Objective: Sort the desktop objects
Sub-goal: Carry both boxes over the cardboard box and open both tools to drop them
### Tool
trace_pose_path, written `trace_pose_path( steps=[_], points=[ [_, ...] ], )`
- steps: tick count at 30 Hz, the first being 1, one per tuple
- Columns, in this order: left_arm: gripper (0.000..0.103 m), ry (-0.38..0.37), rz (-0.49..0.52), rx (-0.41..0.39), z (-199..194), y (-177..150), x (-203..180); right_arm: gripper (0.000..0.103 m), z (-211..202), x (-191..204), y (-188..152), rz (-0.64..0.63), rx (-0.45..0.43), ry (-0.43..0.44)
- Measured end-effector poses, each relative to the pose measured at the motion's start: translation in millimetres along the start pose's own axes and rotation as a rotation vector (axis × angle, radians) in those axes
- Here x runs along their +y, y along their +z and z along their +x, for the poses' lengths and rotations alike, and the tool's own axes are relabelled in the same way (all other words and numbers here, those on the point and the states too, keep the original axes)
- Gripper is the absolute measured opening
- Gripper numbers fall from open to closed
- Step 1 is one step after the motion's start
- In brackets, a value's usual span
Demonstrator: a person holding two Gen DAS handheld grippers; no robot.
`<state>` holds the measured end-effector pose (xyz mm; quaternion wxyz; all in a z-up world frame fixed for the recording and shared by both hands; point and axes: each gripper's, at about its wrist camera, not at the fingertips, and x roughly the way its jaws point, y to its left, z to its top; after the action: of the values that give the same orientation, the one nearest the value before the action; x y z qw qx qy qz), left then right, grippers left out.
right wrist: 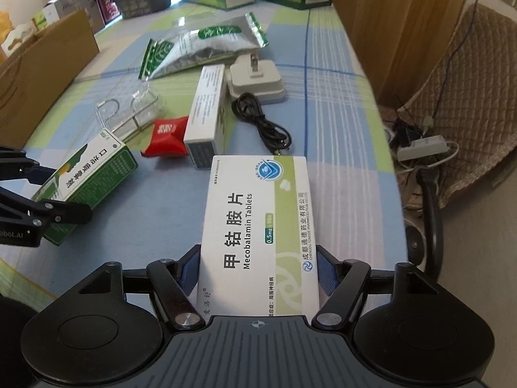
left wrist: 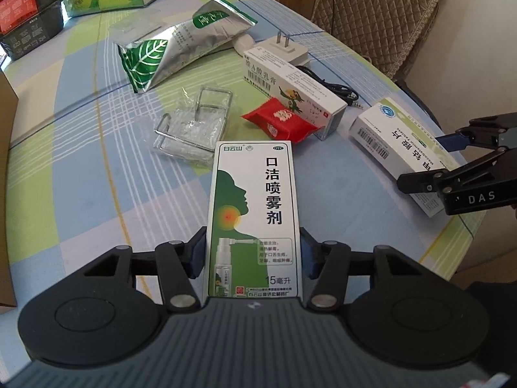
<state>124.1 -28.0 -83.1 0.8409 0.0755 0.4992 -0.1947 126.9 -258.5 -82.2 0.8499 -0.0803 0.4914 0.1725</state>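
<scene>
checked tablecloth (left wrist: 80,161), spray box (left wrist: 255,220) clamped in left hand-held gripper (left wrist: 253,255), tablets box (right wrist: 258,236) in right hand-held gripper (right wrist: 258,271)

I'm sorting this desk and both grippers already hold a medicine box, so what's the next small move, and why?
Probably carry both together to one spot: the left gripper clamps the spray box, the right gripper clamps the tablet box, and both are medicines.

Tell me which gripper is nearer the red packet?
Left, though not by much. The left gripper, shut on the green spray box, sits just short of the red packet. The right gripper, holding the tablet box, is off to the packet's right.
</scene>
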Motion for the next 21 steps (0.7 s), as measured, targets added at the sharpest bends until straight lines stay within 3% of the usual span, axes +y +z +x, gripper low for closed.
trace_pose_path(
  steps=[7, 12, 21],
  points=[
    [0.050, 0.008, -0.020, -0.048, -35.2, 2.8, 3.2, 0.068, -45.2, 4.5, 4.3, 0.040, -0.079, -0.001],
    [0.050, 0.034, -0.045, -0.106, -74.0, 10.0, 15.8, 0.068, -83.7, 25.3, 32.4, 0.018, -0.159, 0.022],
    [0.050, 0.155, -0.135, -0.188, -167.8, 6.5, 96.4, 0.068, -113.4, 133.4, 104.9, -0.111, -0.234, 0.154]
  ],
)
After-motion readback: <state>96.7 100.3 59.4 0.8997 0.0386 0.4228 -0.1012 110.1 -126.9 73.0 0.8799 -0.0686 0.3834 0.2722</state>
